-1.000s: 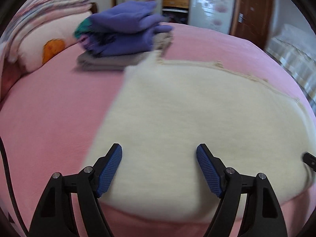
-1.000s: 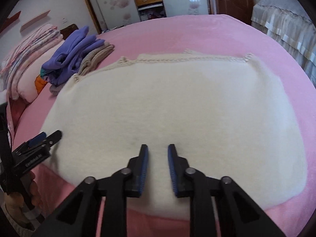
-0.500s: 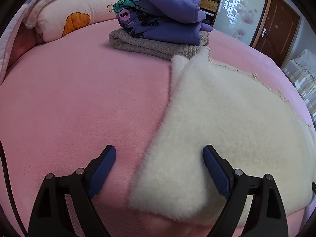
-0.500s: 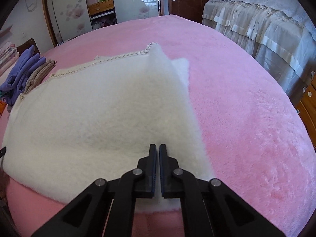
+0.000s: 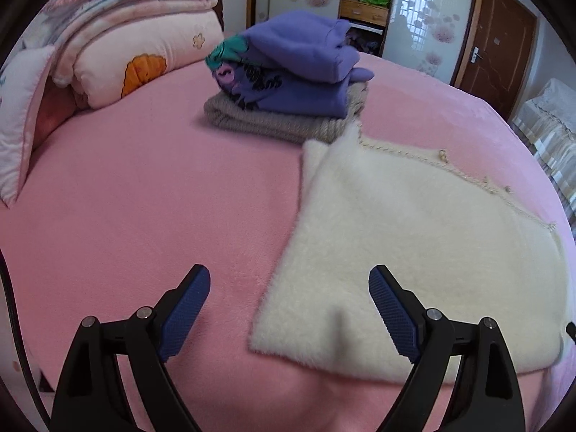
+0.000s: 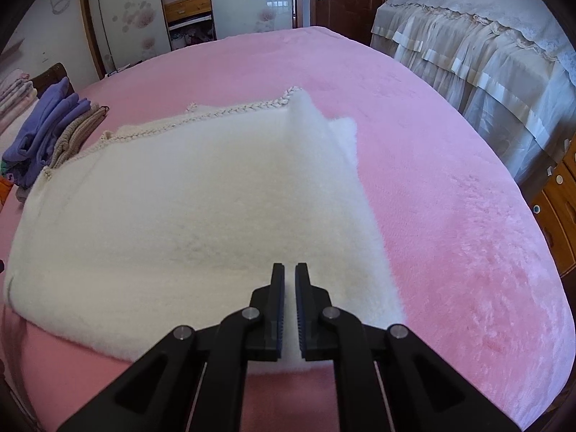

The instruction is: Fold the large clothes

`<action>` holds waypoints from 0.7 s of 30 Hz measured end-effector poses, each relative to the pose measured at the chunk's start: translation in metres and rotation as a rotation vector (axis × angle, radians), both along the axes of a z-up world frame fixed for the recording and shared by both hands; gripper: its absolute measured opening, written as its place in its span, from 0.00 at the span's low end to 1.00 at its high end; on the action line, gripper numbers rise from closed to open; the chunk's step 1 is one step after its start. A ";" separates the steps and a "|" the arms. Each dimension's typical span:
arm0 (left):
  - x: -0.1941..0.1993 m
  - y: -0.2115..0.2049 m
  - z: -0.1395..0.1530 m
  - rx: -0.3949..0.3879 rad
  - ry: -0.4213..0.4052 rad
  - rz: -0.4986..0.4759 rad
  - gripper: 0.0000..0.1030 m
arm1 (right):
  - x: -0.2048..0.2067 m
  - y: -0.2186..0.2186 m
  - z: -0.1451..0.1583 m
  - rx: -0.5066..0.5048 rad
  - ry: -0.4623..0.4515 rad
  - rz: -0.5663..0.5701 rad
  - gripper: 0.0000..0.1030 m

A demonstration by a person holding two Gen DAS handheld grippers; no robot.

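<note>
A fluffy cream garment [image 5: 414,237] lies spread flat on the pink bed [image 5: 144,198], its braided trim along the far edge. My left gripper [image 5: 289,277] hangs wide open above the garment's near left corner, one finger over bare bedding and the other over the pile, touching nothing. In the right wrist view the garment [image 6: 187,208] fills the left half. My right gripper [image 6: 289,270] sits low over the garment's near right edge. Its jaws are almost together and are opening a little. White pile shows in the slit between them, and I cannot tell whether any is pinched.
A folded stack of purple and grey-beige clothes [image 5: 291,86] sits at the garment's far left corner. Rolled quilts and pillows [image 5: 118,46] line the bed's left side. A second bed with a lace cover [image 6: 478,43] stands to the right, and a wardrobe and a brown door [image 5: 493,36] lie beyond.
The left gripper went from over the garment's middle to its left corner, and its jaws spread wider. The right jaws closed from a clear gap and came to the garment's right edge.
</note>
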State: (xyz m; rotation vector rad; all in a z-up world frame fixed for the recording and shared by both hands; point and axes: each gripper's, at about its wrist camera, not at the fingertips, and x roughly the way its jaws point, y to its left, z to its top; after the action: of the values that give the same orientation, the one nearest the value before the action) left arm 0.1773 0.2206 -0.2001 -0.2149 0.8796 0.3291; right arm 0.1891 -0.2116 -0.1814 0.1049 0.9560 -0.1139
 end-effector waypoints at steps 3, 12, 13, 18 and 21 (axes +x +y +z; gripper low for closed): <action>-0.006 -0.013 0.018 0.013 0.010 -0.038 0.88 | -0.006 0.009 0.016 0.039 -0.023 0.021 0.08; -0.027 -0.048 0.057 -0.085 -0.042 -0.152 0.88 | -0.027 0.058 0.069 0.061 -0.127 0.135 0.27; -0.029 -0.050 0.058 -0.113 -0.050 -0.162 0.89 | -0.029 0.067 0.075 0.059 -0.137 0.159 0.28; -0.038 -0.054 0.033 -0.324 -0.085 -0.186 0.95 | -0.035 0.105 0.085 0.079 -0.158 0.265 0.28; -0.039 -0.047 -0.003 -0.468 -0.053 -0.173 0.95 | -0.035 0.128 0.080 0.064 -0.170 0.307 0.28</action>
State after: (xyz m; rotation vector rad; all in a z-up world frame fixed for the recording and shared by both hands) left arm 0.1384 0.1736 -0.2031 -0.5732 0.9067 -0.0491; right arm 0.1538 -0.0841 -0.1015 0.0253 0.7957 0.2063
